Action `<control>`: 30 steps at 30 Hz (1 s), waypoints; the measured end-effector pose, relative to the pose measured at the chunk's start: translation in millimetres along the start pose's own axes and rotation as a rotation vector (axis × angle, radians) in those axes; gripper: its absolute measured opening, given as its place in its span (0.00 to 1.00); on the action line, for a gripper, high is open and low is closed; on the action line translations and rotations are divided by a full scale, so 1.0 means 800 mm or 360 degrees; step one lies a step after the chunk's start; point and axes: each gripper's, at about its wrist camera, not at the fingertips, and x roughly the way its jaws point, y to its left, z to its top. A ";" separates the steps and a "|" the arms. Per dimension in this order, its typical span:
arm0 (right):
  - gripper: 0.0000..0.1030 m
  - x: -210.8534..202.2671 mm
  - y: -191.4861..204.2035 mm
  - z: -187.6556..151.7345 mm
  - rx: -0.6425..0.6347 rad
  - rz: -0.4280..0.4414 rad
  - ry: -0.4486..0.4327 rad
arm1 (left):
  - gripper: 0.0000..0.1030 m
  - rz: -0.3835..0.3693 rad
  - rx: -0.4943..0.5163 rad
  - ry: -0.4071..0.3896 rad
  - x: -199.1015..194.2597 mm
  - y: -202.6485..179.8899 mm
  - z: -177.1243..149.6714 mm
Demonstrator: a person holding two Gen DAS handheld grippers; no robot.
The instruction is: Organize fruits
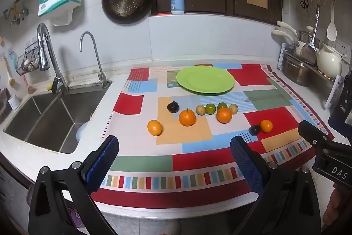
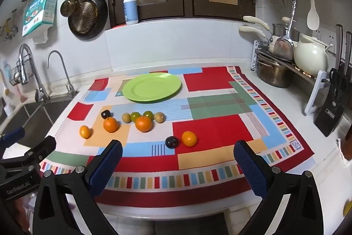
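Nine small fruits lie scattered on a patchwork cloth [image 1: 198,160] covering a kitchen counter [image 2: 292,100], with an empty green plate [image 1: 205,80] behind them at 12 o'clock. The left gripper [image 1: 175,160] and right gripper [image 2: 178,161] hover at the near edge, fingers wide and holding nothing. A dark plum [image 2: 171,142] touches an orange [image 2: 189,138] nearest the right gripper

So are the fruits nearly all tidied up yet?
Not yet, it has hardly started. The green plate has nothing on it. All ten fruits sit on the tablecloth, like the oranges, green limes and dark plums. The left claw and right claw are both open, holding nothing. Every fruit is left to move.
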 end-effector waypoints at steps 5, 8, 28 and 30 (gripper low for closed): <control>0.99 -0.001 0.005 -0.003 -0.0002 -0.0006 -0.0011 | 1.00 0.0001 -0.0013 -0.0014 -0.005 0.007 -0.001; 0.99 -0.003 0.005 -0.002 0.0012 0.0002 -0.0008 | 1.00 0.0019 -0.0038 -0.0029 -0.007 0.011 -0.003; 0.99 -0.006 0.002 0.001 0.0008 0.0026 -0.0027 | 1.00 0.0037 -0.0022 -0.0054 -0.015 0.005 0.001; 0.99 -0.007 0.002 0.002 0.0009 0.0026 -0.0030 | 1.00 0.0042 -0.0021 -0.0062 -0.016 0.004 0.001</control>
